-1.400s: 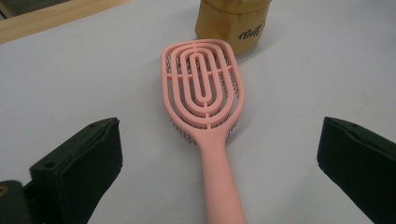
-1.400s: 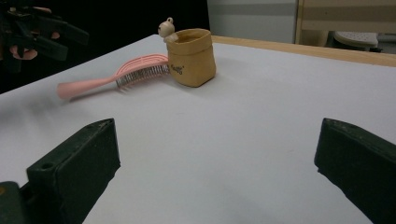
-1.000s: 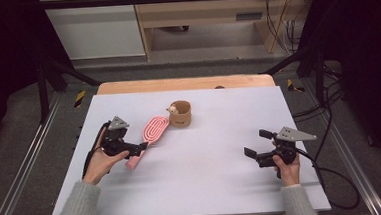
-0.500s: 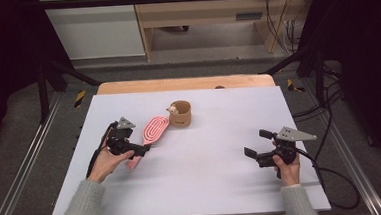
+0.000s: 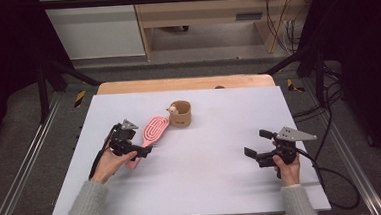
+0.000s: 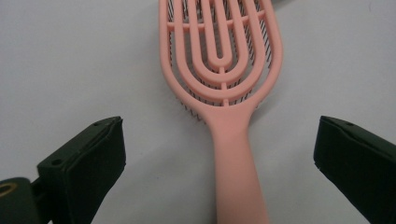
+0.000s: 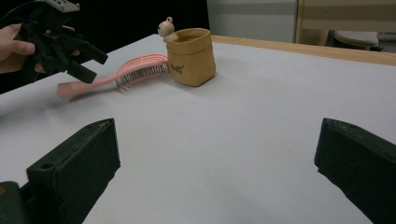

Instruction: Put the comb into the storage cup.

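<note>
The pink hairbrush (image 5: 150, 137) lies flat on the white counter (image 5: 208, 186), left of centre, its slotted head pointing away toward a small tan pouch (image 5: 181, 114) that stands just beside the head's far end, a little figure (image 5: 172, 109) perched at the pouch's rim. The handle is pointed back at the person, and in the left gripper view it is seen running straight up between the two black jaws of the left tool (image 6: 219, 154), which are spread wide, one on each side, with neither touching it. The step in hand is judged to be the grasp of the handle. It is best done by lowering the tool until the pads are level with the handle's sides, keeping the handle centred in the gap as it is now, and closing on the straight part below the neck, so that the bristles are not caught and the brush is not pushed into the pouch. The left tool (image 5: 130, 145) is held low over the handle end, angled forward and to the right along the brush, with the hand (image 5: 109, 162) behind it and the sleeve trailing to the counter's near edge. The right tool (image 5: 260, 148) is held well apart at the counter's right side, its jaws likewise wide and holding nothing, aimed leftward at the brush and pouch.
</note>
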